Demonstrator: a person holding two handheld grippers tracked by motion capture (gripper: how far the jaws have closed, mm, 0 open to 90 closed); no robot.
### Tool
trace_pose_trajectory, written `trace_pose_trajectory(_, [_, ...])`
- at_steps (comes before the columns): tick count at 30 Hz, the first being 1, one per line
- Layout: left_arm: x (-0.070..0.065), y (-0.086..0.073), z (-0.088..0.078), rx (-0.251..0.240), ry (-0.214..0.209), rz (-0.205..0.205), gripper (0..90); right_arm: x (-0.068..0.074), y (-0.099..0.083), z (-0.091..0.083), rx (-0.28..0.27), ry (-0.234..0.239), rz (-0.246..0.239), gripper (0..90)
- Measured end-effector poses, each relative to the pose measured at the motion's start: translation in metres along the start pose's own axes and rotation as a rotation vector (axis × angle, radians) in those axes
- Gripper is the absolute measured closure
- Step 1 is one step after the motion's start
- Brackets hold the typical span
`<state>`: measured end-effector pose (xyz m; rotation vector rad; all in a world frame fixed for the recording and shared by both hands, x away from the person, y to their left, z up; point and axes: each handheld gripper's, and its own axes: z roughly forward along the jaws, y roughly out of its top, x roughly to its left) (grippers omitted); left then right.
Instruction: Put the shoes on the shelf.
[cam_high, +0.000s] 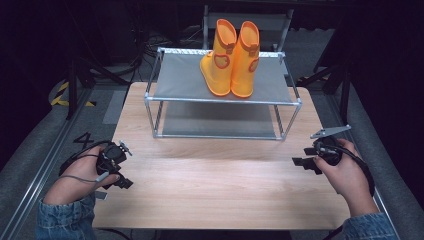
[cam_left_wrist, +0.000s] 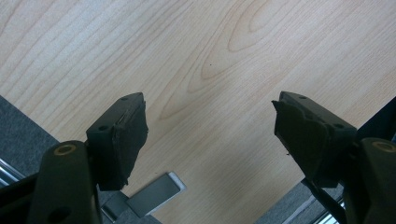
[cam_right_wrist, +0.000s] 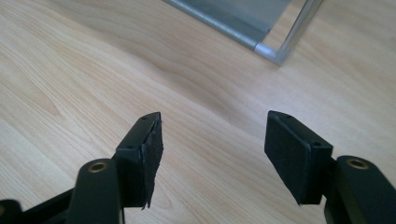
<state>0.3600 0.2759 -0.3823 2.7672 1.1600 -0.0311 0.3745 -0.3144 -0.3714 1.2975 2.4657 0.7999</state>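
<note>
Black jaws gape empty on both the left gripper (cam_high: 116, 170) and right gripper (cam_high: 306, 156), low over the near table (cam_high: 210, 190); likely targets, the orange boots (cam_high: 231, 57) on the far rack (cam_high: 222, 100), want a level approach.

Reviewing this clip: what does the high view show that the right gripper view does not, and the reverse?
High view alone: the pair of orange boots standing upright on the top shelf of the metal rack, the person's two hands, and the left tool held low over the near left of the table.

Right gripper view alone: a close look between the right tool's black jaws, which stand wide apart with nothing between them.

Shared: the wooden table top, the rack's lower corner, and the right tool itself.
</note>
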Motion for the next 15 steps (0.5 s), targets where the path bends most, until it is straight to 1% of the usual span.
trace_pose_trajectory(1, [0.000, 0.000, 0.000, -0.002, 0.001, -0.001, 26.3, 0.001, -0.002, 0.003, 0.013, 0.000, 0.014, 37.5])
trace_pose_trajectory(4, [0.000, -0.001, 0.000, -0.003, -0.011, -0.016, 26.2, 0.000, -0.009, 0.013, 0.034, -0.001, 0.016, 37.5])
trace_pose_trajectory(7, [0.001, 0.000, 0.000, 0.003, -0.004, -0.004, 26.1, 0.000, -0.014, 0.021, 0.052, 0.007, 0.021, 37.1])
trace_pose_trajectory(9, [0.000, 0.000, 0.000, -0.001, -0.011, -0.009, 26.1, 0.001, -0.017, 0.026, 0.071, 0.018, 0.031, 37.1])
trace_pose_trajectory(10, [0.000, 0.000, 0.000, -0.002, -0.002, -0.002, 26.2, 0.001, -0.018, 0.029, 0.084, 0.020, 0.035, 37.1])
trace_pose_trajectory(11, [0.000, 0.000, 0.000, -0.001, -0.004, -0.006, 26.2, 0.001, -0.020, 0.031, 0.095, 0.019, 0.033, 37.1])
trace_pose_trajectory(13, [0.001, 0.000, 0.000, 0.000, -0.006, -0.011, 26.1, 0.000, -0.021, 0.034, 0.105, 0.016, 0.034, 37.1])
trace_pose_trajectory(15, [0.001, 0.000, 0.000, -0.001, -0.005, -0.008, 26.1, 0.000, -0.023, 0.036, 0.110, 0.019, 0.035, 36.7])
